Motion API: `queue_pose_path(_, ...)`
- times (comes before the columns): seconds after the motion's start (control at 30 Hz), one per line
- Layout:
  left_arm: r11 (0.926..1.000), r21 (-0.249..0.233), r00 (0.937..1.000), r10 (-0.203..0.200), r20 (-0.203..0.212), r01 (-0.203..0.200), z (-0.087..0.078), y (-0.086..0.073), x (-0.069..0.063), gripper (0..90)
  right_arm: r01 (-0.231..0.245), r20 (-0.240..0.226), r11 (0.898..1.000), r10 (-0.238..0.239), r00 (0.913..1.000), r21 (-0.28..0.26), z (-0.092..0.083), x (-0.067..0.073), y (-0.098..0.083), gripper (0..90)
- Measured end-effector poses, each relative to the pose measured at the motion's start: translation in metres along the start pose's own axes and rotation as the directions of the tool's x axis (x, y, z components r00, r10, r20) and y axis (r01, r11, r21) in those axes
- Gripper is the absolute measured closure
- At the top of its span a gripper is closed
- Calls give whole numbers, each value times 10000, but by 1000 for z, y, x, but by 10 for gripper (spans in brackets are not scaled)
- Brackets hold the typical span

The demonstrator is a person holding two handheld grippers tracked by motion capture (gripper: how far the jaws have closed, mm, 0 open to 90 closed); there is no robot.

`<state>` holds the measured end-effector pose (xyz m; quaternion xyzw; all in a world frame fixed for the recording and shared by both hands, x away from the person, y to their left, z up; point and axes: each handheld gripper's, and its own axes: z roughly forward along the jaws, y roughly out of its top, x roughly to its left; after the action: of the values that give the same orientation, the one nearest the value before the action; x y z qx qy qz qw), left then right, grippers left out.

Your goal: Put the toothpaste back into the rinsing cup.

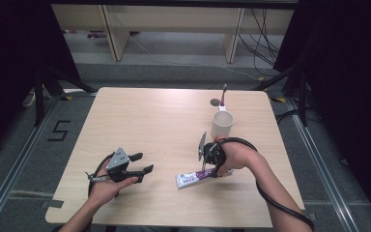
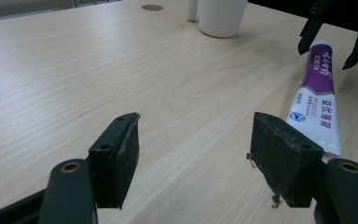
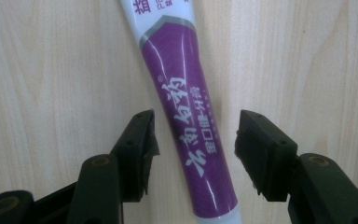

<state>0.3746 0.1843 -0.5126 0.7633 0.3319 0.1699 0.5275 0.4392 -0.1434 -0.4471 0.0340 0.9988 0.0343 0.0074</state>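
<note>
Purple-and-white toothpaste tube [image 3: 186, 116] lies between the downward-pointing right gripper's [image 3: 193, 144] parted jaws; the left gripper [image 2: 193, 154] rests level, jaws apart.

The left and far-left areas of the desk [image 1: 140, 116] offer free passage. At the right, a white cup [image 1: 221, 124] stands just beyond the toothpaste tube [image 1: 193, 178], obstructing forward travel.
</note>
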Motion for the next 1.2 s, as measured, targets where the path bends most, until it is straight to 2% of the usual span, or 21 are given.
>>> queue_pose_path(0.03, 10000, 0, 10000, 0, 0, 0, 0, 0, 0, 327, 0, 0, 10000, 0, 10000, 0, 0, 0, 0, 476)
queue_pose_path(0.07, 10000, -27, 10000, -23, 23, 23, 0, -1, 0, 327, 216, 37, 9997, -216, 9998, -81, 1, -1, 1, 477)
queue_pose_path(0.1, 10000, -27, 10000, -23, 23, 23, 0, -1, 0, 327, 22, -50, 10000, -22, 10000, 26, 0, 0, 2, 477)
queue_pose_path(0.23, 10000, -43, 10000, 1, 6, -1, 0, -1, 1, 327, -3, -1, 10000, 3, 10000, 75, 1, 1, 5, 479)
queue_pose_path(0.33, 10000, -55, 10000, 14, 3, -14, 0, -1, 1, 322, 117, -70, 9999, -116, 9999, 89, 3, 1, 7, 479)
queue_pose_path(0.4, 9999, -108, 10000, 14, 58, -14, 1, -2, 2, 320, 359, -150, 9994, -359, 9992, 15, 5, 0, 9, 480)
queue_pose_path(0.57, 9999, -121, 10000, -8, 26, 8, 1, -3, 2, 319, 234, -386, 9996, -227, 9990, 176, 11, 1, 13, 486)
queue_pose_path(0.73, 10000, -21, 10000, 26, -53, -26, 0, -3, 2, 318, 418, -384, 9990, -412, 9984, 159, 16, 1, 16, 497)
queue_pose_path(0.77, 10000, -61, 10000, 22, -32, -22, 1, -4, 2, 318, 244, -523, 9995, -232, 9984, 220, 15, 2, 16, 500)
queue_pose_path(0.83, 10000, -45, 10000, 33, -37, -33, 1, -4, 2, 318, 527, -452, 9985, -519, 9976, 157, 18, 1, 16, 506)
queue_pose_path(0.93, 10000, -21, 10000, 21, -33, -21, 2, -5, 2, 318, 591, -511, 9981, -580, 9970, 188, 20, 1, 17, 511)
queue_pose_path(0.97, 10000, -21, 10000, 21, -33, -21, 2, -5, 2, 318, 342, -578, 9989, -323, 9978, 330, 19, 3, 18, 515)
queue_pose_path(1.03, 10000, -78, 10000, 12, 35, -12, 2, -5, 2, 318, 430, -595, 9986, -412, 9974, 299, 20, 2, 18, 525)
queue_pose_path(1.07, 10000, -86, 10000, 2, 43, -2, 3, -5, 2, 318, 634, -549, 9978, -623, 9965, 188, 21, 0, 18, 530)
queue_pose_path(1.1, 10000, -58, 10000, -8, 50, 8, 3, -5, 3, 317, 548, -586, 9983, -534, 9969, 216, 21, 1, 19, 535)
queue_pose_path(1.13, 10000, -66, 10000, -5, 57, 6, 3, -5, 3, 317, 698, -545, 9973, -685, 9962, 210, 22, -1, 19, 540)
queue_pose_path(1.2, 10000, -70, 10000, -18, 44, 18, 3, -5, 3, 317, 680, -559, 9973, -665, 9962, 260, 22, -1, 20, 545)
